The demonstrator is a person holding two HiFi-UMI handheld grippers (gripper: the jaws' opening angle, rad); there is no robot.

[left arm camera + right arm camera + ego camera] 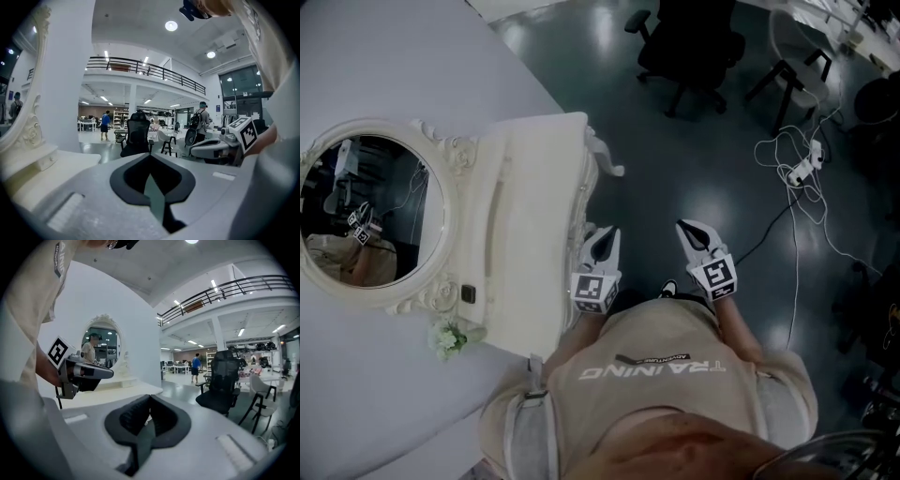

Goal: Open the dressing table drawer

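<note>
Cream dressing table against a white wall, both grippers off its front edge.
Table carved, with curled legs; oval mirror in a scrolled frame at its back; front seen edge-on, so the drawer cannot be made out; left gripper just beside that front; right gripper farther out over the dark floor; both have jaws closed together, holding nothing.
</note>
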